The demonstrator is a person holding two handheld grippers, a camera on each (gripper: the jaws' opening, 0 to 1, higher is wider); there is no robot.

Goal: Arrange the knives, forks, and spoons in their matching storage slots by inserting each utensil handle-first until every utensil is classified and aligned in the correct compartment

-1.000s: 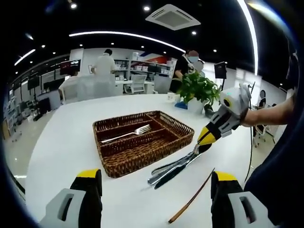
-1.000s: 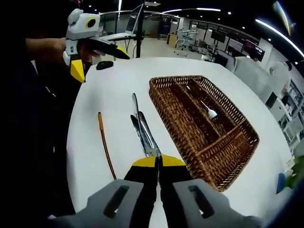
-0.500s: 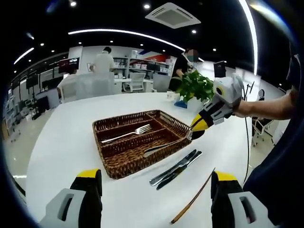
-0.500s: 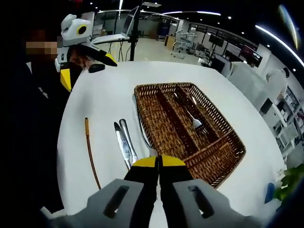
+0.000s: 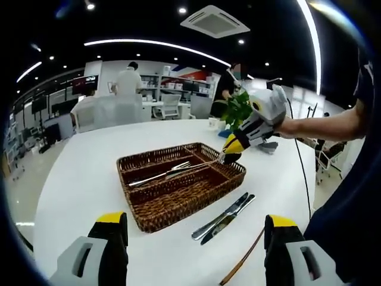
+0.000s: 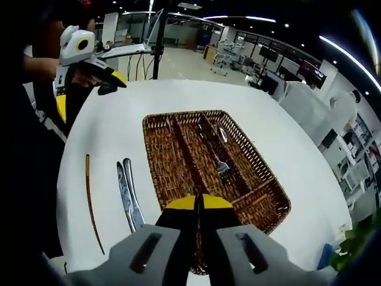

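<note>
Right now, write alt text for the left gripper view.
The right gripper holds a utensil over a wicker tray on a white table. Two knives and a thin brown stick lie beside the tray.

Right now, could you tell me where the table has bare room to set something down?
The white table is bare on the wicker basket's far side, and beyond its end toward the left gripper. The strip on the basket's other side is crowded: two knives lie there, then a thin brown stick. The right gripper holds a utensil over the basket.
</note>
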